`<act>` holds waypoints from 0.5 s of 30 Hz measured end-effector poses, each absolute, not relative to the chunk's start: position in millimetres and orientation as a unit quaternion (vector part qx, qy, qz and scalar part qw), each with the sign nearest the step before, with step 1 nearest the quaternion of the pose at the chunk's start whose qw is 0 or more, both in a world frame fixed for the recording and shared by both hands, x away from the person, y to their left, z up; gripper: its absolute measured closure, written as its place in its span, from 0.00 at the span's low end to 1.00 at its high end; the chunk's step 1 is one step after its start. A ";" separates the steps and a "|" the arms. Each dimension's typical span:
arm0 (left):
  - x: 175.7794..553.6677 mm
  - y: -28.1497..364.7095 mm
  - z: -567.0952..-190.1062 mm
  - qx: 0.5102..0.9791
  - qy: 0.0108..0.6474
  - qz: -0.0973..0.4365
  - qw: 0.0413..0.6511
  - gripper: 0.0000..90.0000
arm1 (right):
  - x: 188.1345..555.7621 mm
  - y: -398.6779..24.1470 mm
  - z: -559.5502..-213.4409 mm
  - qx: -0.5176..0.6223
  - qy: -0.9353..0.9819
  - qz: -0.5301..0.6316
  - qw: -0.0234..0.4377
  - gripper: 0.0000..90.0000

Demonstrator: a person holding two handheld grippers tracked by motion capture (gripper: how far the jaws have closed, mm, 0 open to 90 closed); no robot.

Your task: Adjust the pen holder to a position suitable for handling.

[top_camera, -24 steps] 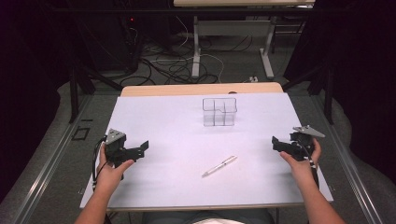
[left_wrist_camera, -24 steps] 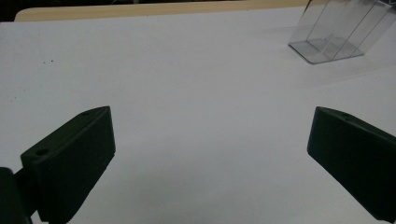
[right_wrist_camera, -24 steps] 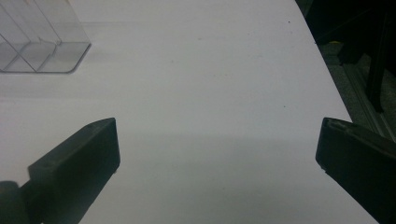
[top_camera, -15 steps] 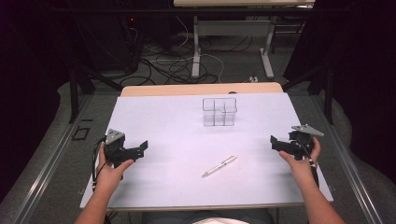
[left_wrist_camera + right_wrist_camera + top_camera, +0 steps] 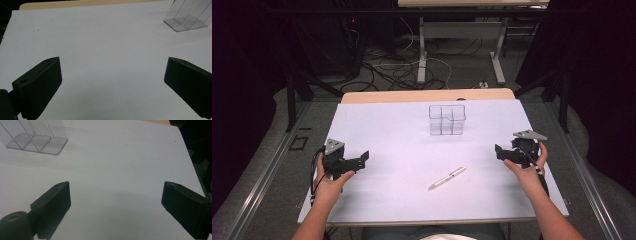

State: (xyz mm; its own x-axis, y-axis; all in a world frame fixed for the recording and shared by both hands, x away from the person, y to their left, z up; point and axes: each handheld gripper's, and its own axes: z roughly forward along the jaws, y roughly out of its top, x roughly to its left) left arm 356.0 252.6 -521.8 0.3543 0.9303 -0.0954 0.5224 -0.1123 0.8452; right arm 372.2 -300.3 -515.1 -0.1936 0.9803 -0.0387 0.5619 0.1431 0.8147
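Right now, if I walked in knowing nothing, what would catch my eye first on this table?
Probably the clear divided box standing toward the far middle of the white table, and the lone pen lying slantwise nearer the person. At either side a hand holds a black tool, the left gripper and the right gripper, both with jaws open and empty.

High camera looks down past my forearms over the whole table (image 5: 377, 125); both gripper cameras skim low and close, sharing the clear organizer (image 5: 186, 16) (image 5: 35, 137).
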 end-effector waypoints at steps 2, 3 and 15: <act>355.9 252.0 -521.5 0.705 0.515 0.241 0.424 0.02 | 373.0 -297.9 -513.9 0.553 0.698 0.337 0.306 0.16; 355.9 251.9 -521.3 0.707 0.514 0.240 0.423 0.02 | 375.3 -294.2 -512.3 0.547 0.705 0.333 0.306 0.17; 355.0 250.7 -520.8 0.708 0.509 0.244 0.425 0.02 | 391.6 -274.7 -490.9 0.509 0.741 0.328 0.292 0.32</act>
State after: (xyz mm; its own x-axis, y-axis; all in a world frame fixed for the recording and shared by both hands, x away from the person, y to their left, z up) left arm 355.0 250.7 -520.8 0.3631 0.9276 -0.0880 0.5131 -0.1203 0.8499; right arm 391.6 -274.7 -490.9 -0.3121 0.9449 -0.0985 0.5624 0.2673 0.7824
